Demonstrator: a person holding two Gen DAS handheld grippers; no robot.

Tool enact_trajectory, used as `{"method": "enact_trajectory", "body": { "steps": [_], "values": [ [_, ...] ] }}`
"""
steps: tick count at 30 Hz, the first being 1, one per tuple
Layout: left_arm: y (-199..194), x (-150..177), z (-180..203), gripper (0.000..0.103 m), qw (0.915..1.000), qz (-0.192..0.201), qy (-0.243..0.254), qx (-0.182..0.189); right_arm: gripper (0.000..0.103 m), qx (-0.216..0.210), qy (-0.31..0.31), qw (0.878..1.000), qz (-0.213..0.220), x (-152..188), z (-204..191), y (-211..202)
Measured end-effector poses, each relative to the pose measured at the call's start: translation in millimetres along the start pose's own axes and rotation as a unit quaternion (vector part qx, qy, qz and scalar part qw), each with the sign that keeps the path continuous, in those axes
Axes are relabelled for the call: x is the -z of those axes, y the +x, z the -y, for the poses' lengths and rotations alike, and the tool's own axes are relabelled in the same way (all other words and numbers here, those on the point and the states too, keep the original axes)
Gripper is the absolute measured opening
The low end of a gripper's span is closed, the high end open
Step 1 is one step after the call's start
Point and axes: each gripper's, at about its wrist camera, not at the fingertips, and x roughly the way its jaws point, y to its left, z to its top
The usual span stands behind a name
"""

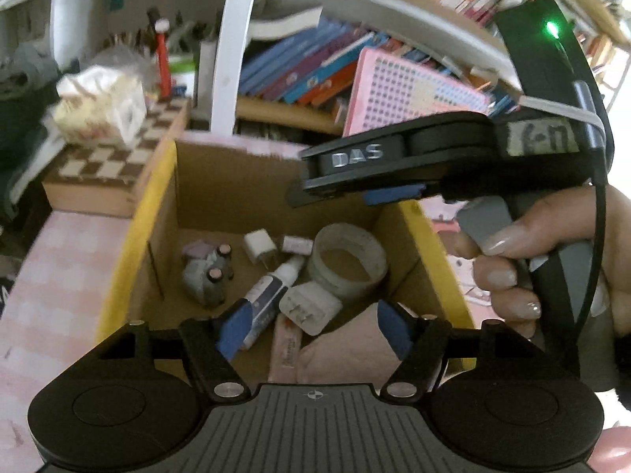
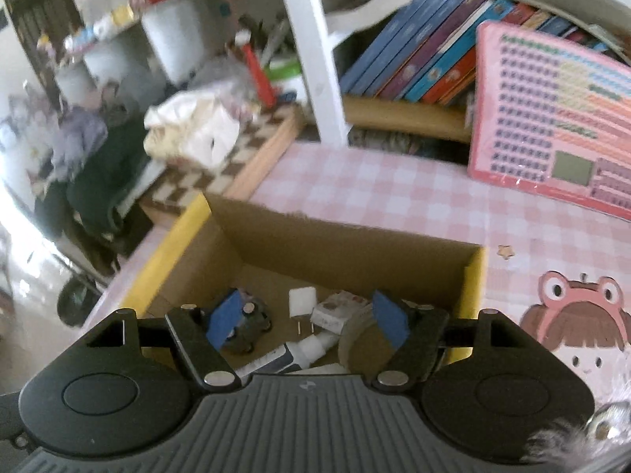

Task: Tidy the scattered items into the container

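Cardboard box (image 1: 157, 213), square and yellow-edged, holds a round tape roll (image 1: 349, 260).

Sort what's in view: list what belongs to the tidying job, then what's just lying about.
Job:
cardboard box
tape roll
white charger
larger white plug
small tube
grey toy car
left gripper and right gripper, both open over the box

Lying about:
chessboard
pink keyboard toy
books
crumpled bag

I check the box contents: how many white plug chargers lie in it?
2: one charger near the back beside the toy car, one nearer, before the tape roll. More may be hidden below.
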Motion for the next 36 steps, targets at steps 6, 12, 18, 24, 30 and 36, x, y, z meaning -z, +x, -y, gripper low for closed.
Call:
{"method": "enact_trajectory", "body": {
  "steps": [6,12,18,24,30,36],
  "values": [
    [-38.8,10.5,2.2,0.072,0.9993,0.036,0.012,0.004,0.073,0.001,0.004,0.999,0.043,17.6,-14.1,-48.7],
    [-78.5,35.8,3.0,0.081,0.9981,0.056,0.026,-0.004,0.078,0.024,0.006,0.997,0.079,54.1,-28.0,-96.8],
    [-108.2,65.7,0.9,0.089,0.9967,0.066,0.027,-0.037,0.081,0.074,-0.002,0.991,0.11,103.9,-40.4,-141.1],
    [-125.8,93.5,-2.4,0.094,0.9959,0.066,0.033,-0.051,0.084,0.132,-0.041,0.981,0.137,156.7,-60.2,-170.2],
    [-132.0,119.9,5.9,0.097,0.9921,0.057,0.082,-0.076,0.087,0.164,-0.047,0.974,0.149,198.3,-75.8,-184.5],
    [-136.1,138.7,15.3,0.099,0.9912,0.06,0.083,-0.084,0.092,0.191,-0.024,0.971,0.139,238.4,-80.9,-187.6]
  ]
}}
